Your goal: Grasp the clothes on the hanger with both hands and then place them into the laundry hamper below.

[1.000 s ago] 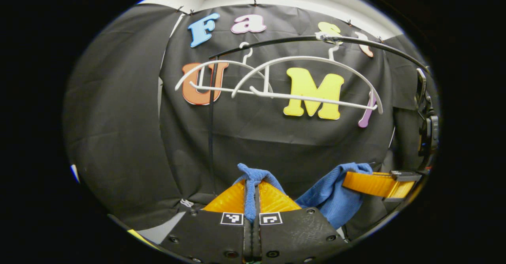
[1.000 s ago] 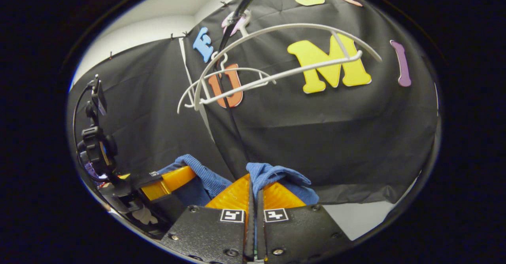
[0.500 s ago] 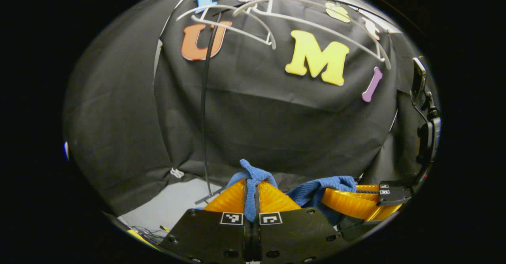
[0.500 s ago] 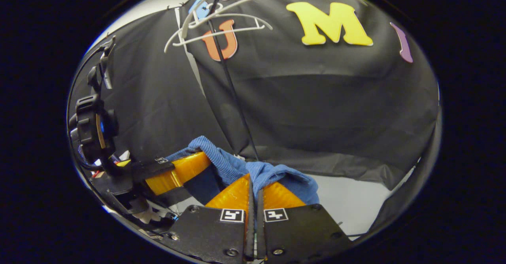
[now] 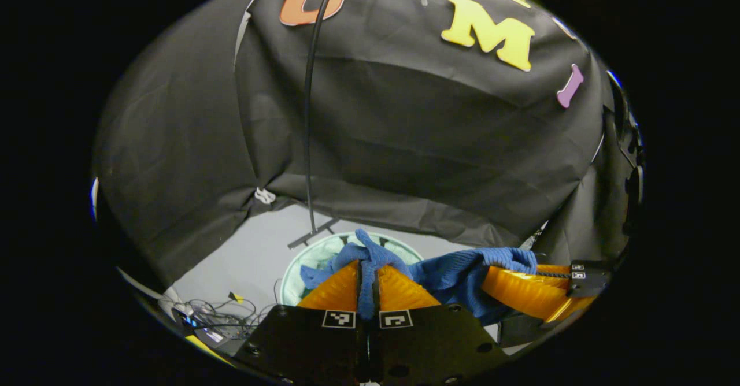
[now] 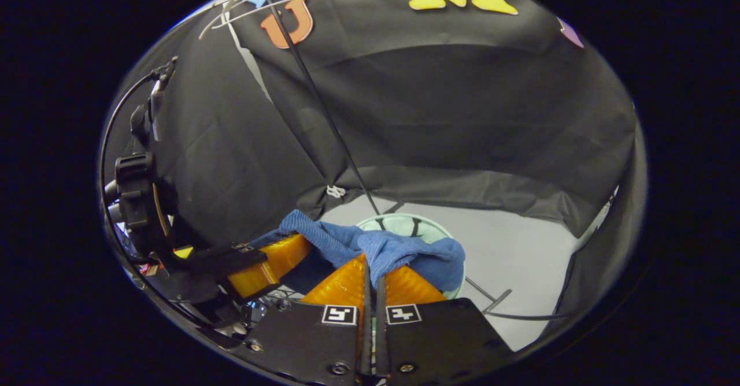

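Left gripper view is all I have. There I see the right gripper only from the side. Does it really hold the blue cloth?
Observer: Yes. In the right gripper view, the right gripper has both fingers closed on a fold of the blue cloth.
Operator: Is the hamper in front of it too?
Observer: Yes, the rim of the pale green hamper shows just beyond that fold.
Operator: Is anything near the hamper on that side?
Observer: A thin black stand leg lies on the grey floor beside it.
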Tool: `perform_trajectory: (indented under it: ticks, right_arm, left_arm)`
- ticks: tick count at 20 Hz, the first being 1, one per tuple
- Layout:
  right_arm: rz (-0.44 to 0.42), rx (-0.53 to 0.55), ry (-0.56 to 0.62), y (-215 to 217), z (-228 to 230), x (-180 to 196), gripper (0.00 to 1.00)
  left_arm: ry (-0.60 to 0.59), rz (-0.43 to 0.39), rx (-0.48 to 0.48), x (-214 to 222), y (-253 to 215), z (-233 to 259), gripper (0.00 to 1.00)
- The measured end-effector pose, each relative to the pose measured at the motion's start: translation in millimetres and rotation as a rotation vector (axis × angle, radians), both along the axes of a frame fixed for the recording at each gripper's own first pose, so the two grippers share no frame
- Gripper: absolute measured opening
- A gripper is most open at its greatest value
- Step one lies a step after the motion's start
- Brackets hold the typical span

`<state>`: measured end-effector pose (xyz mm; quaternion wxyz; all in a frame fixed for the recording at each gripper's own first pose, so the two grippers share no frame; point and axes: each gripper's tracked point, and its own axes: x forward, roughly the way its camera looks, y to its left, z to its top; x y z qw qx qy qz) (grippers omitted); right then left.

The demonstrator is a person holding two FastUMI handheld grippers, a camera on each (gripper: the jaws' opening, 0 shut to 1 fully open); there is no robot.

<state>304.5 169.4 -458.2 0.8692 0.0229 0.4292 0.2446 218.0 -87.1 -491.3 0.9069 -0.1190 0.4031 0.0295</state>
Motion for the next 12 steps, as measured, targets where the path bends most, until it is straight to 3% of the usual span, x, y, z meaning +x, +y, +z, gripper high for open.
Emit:
perform_trajectory:
  ticks: [2,9,12]
  right_arm:
    - [0.008,-0.019,0.02,1,-12,-4,0.05]
    - [-0.034,-0.071,0.068,-1,-38,-6,0.06]
    - [-0.051,-0.078,0.077,-2,-41,-5,0.06]
  left_arm:
    - [0.044,0.011,-0.003,-9,0,-17,0.01]
    - [0.103,0.013,0.053,-16,14,-33,0.03]
    - [0.066,0.012,0.074,-6,20,-29,0.18]
